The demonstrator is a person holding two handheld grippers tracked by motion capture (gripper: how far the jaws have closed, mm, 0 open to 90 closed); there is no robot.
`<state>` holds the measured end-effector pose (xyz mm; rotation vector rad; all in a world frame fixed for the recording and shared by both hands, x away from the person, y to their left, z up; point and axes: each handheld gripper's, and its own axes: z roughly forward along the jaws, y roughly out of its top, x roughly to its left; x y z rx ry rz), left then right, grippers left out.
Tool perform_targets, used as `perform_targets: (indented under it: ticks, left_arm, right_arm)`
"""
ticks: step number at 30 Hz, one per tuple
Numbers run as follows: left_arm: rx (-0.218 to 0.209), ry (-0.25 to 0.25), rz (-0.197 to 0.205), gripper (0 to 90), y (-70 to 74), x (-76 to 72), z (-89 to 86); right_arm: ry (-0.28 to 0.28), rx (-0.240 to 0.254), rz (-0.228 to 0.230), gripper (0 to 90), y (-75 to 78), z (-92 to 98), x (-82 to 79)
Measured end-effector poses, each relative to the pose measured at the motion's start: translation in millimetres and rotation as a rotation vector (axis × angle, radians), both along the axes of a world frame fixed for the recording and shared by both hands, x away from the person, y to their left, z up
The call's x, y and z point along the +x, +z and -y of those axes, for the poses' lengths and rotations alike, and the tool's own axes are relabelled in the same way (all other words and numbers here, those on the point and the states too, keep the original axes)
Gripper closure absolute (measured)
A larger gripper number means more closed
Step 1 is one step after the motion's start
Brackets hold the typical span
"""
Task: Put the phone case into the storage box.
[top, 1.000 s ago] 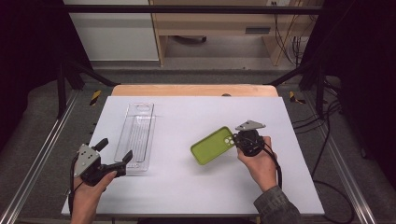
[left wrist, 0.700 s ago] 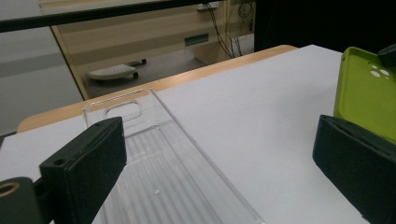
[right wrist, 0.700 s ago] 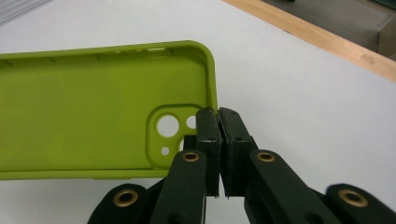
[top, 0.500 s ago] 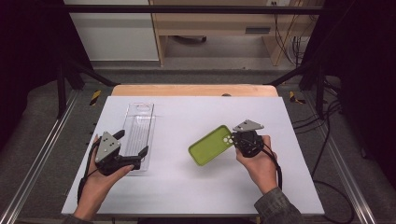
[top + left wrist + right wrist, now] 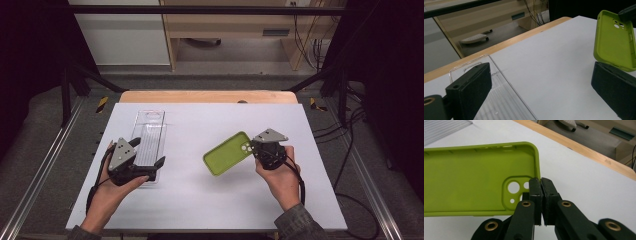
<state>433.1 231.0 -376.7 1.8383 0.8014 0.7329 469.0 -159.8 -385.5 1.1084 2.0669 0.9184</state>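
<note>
High view shows the green phone case lifted off the desk right of centre, hollow side up, its long axis slanting from near-left to far-right with the camera cutout at the far-right end. The right gripper pinches that end's rim, jaws pressed together on it. The clear tray near the left edge lies lengthwise front-to-back. The left gripper hovers at its near end, jaws spread.

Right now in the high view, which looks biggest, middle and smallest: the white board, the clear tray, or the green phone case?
1. White board, by far the biggest.
2. Clear tray, long and narrow, partly hidden by the left claw.
3. Green case, smallest, though it is tilted and lifted, so it is close to the tray.
</note>
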Motion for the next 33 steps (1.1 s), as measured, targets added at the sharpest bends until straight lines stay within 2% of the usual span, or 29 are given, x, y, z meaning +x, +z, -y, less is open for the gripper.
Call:
perform_targets:
  ticks: [6,7,10,12,15,19,20,22,23,24,30,33]
  left_arm:
    - [0.018,-0.013,0.006,2.7,5.6,3.7,4.9]
    - [0.020,-0.014,-0.007,2.8,5.7,4.0,6.2]
    - [0.025,-0.021,-0.015,2.8,7.0,6.2,9.2]
    - [0.029,-0.026,-0.003,2.7,8.7,7.6,11.0]
    - [0.031,-0.038,-0.009,2.7,10.3,9.1,14.4]
    - [0.034,-0.046,-0.018,2.8,11.8,11.9,19.0]
    - [0.030,-0.047,-0.032,2.8,12.0,12.1,20.4]
    - [0.037,-0.051,-0.022,2.9,13.1,13.6,22.8]
    - [0.037,-0.054,-0.036,2.9,13.2,13.8,24.8]
    - [0.044,-0.055,-0.026,2.9,13.6,14.9,26.0]
    - [0.058,-0.065,-0.052,3.0,13.4,19.5,32.7]
    - [0.075,-0.068,-0.042,3.0,14.9,22.4,37.4]
  right_arm:
    - [0.009,0.002,0.017,87.7,1.4,-3.8,-2.3]
    - [0.013,0.002,0.022,87.7,1.5,-4.2,-2.2]
    - [0.016,0.004,0.027,87.7,1.9,-5.7,-2.6]
    - [0.019,0.003,0.031,87.7,2.1,-6.8,-2.7]
    - [0.021,0.004,0.039,87.7,2.5,-8.4,-3.0]
    - [0.025,0.004,0.042,87.7,3.2,-10.1,-3.5]
    - [0.026,0.003,0.044,87.7,3.4,-10.5,-3.7]
    - [0.025,0.003,0.044,87.7,3.7,-11.3,-4.2]
    - [0.026,0.004,0.046,87.7,3.8,-11.4,-4.2]
    - [0.025,0.005,0.046,87.7,4.0,-11.7,-4.3]
    - [0.026,0.006,0.047,87.7,3.8,-12.3,-3.4]
    - [0.030,0.005,0.047,87.7,3.3,-12.9,-3.0]
